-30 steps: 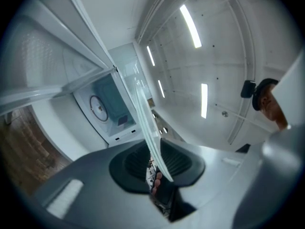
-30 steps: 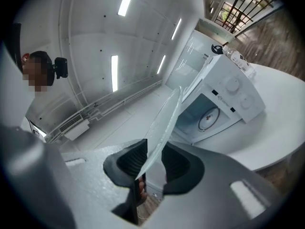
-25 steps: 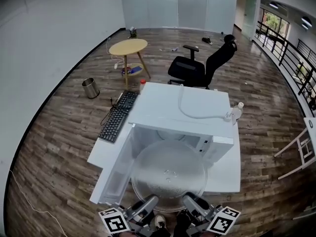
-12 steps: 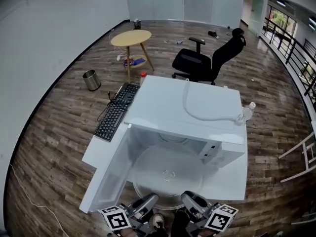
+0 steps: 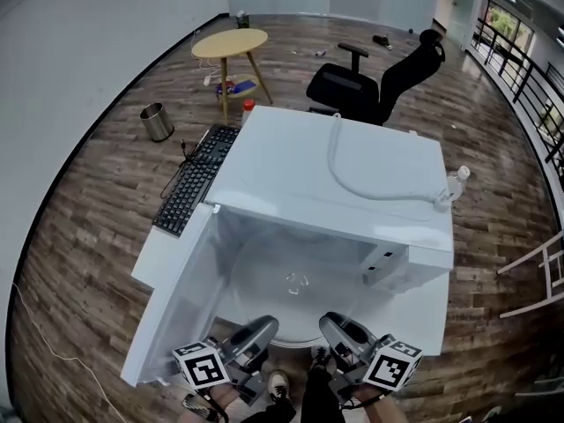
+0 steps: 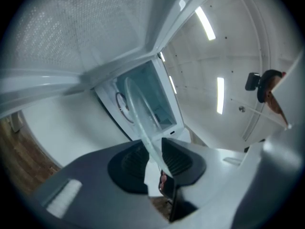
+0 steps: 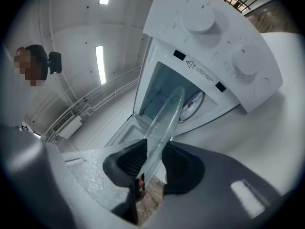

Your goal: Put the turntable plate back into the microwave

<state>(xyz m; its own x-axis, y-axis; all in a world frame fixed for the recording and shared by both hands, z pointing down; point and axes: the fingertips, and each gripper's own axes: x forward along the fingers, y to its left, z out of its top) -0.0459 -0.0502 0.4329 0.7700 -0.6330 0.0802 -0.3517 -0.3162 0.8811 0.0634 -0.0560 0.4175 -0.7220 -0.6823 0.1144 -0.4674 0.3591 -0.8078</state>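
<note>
Bright, even indoor light, with strong fisheye bending in all three views.
Daylight enters through windows (image 5: 507, 20) at the head view's upper right and lays a sheen on the wood floor (image 5: 88, 218). The white microwave (image 5: 282, 166) top is close to washed out, with only faint shadow at its foot. In both gripper views, ceiling strip lights (image 6: 220, 95) glare white, dark vignettes ring the frames, straight lines bow, and the nearest foreground is soft. The glass turntable plate (image 6: 138, 113) shows as a hazy pale streak.
</note>
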